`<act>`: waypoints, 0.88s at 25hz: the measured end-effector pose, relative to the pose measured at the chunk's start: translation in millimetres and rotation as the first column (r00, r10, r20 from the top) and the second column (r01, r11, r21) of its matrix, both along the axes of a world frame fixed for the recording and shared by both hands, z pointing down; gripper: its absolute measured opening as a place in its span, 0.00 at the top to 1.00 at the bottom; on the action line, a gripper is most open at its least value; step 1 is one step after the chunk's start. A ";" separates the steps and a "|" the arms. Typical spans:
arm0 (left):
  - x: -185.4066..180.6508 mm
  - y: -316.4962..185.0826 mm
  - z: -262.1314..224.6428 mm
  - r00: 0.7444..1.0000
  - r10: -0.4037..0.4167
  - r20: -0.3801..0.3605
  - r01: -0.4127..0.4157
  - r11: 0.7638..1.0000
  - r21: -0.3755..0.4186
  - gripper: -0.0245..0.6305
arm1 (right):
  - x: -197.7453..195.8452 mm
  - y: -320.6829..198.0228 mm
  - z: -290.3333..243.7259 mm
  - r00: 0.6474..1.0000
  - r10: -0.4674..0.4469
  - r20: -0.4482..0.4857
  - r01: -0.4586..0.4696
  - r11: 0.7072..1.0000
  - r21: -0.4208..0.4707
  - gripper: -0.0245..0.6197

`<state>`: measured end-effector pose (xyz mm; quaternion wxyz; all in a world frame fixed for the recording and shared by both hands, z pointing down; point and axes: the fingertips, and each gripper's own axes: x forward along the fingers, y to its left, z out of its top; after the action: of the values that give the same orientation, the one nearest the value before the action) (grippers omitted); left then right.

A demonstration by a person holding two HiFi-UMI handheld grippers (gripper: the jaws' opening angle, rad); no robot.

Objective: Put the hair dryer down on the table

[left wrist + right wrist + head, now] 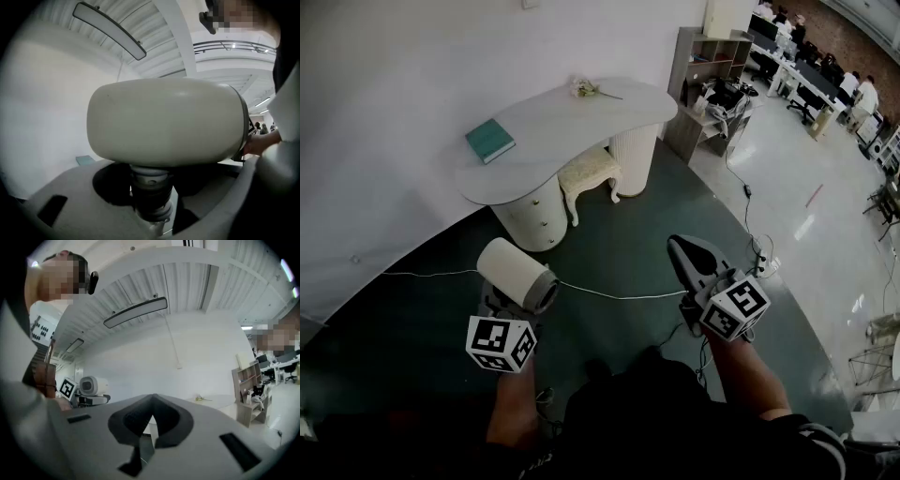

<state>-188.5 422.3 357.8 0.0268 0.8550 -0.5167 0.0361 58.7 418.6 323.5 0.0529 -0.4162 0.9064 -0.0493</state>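
Observation:
The hair dryer (514,272) has a cream barrel and a dark ribbed handle (150,192). My left gripper (508,302) is shut on that handle and holds the dryer up in the air over the dark floor, well short of the table. In the left gripper view the barrel (164,122) fills most of the picture. The white kidney-shaped table (581,117) stands ahead by the wall. My right gripper (692,255) hovers to the right, shut, with nothing in it; its tips meet in its own view (150,416), where the dryer (89,385) shows at the left.
On the table lie a teal book (490,141) and a sprig of flowers (589,90). A cream stool (589,173) is tucked under it. A thin cable (609,295) crosses the floor. A shelf unit (703,56) stands at the right, with office desks beyond.

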 end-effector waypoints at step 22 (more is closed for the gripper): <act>-25.1 26.3 -7.1 0.999 -0.030 -0.045 0.030 0.999 0.014 0.63 | -41.8 18.8 -17.9 0.995 -0.083 -0.056 0.088 0.993 0.082 0.96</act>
<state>-213.6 448.6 350.7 0.0323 0.8479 -0.5290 0.0127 16.8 437.4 305.6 0.0442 -0.3755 0.9258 -0.0025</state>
